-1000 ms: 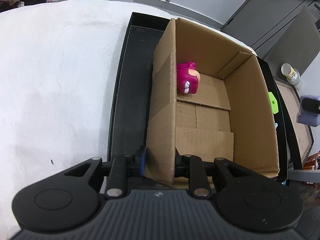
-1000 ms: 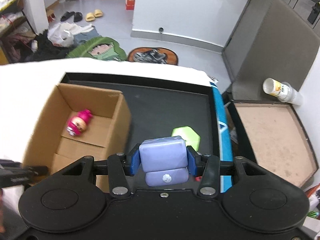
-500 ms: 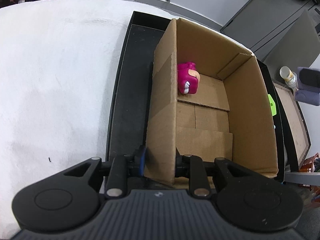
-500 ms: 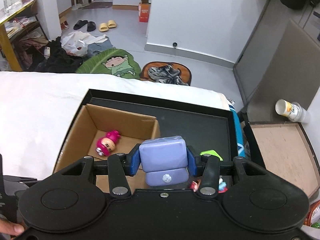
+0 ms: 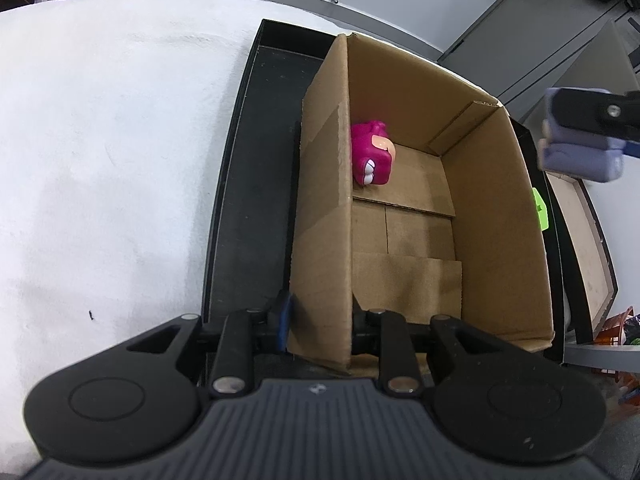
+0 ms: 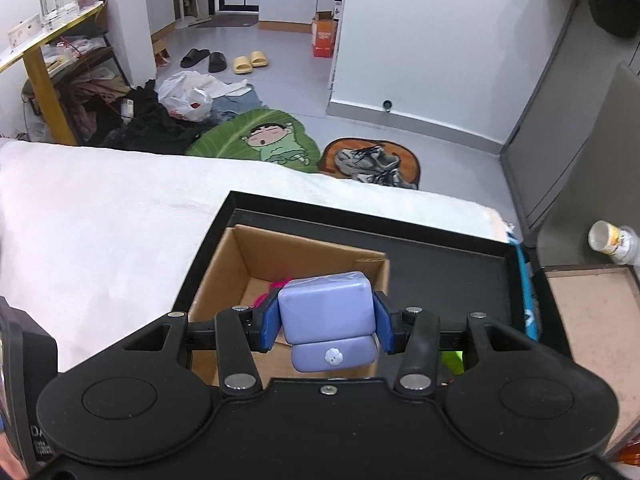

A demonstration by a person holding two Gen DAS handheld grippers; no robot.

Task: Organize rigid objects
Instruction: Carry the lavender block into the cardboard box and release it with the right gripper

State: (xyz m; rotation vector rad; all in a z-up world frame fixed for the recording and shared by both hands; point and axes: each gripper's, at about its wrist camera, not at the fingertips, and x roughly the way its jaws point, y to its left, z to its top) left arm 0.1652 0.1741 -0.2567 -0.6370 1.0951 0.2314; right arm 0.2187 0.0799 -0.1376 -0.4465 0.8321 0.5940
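Note:
An open cardboard box stands in a black tray on a white table. A pink toy figure lies at its far left inside. My left gripper is shut on the box's near-left wall. My right gripper is shut on a lavender case and holds it above the box; the case also shows in the left wrist view, high at the right. The pink toy peeks out behind the case.
A green piece lies in the tray right of the box, also seen under my right gripper. The tray's bare right half is beside the box. A framed board and a cup lie right of the table.
My right gripper has risen and moved left with the lavender case, from beside the box to above it. My left gripper has kept its hold on the box wall.

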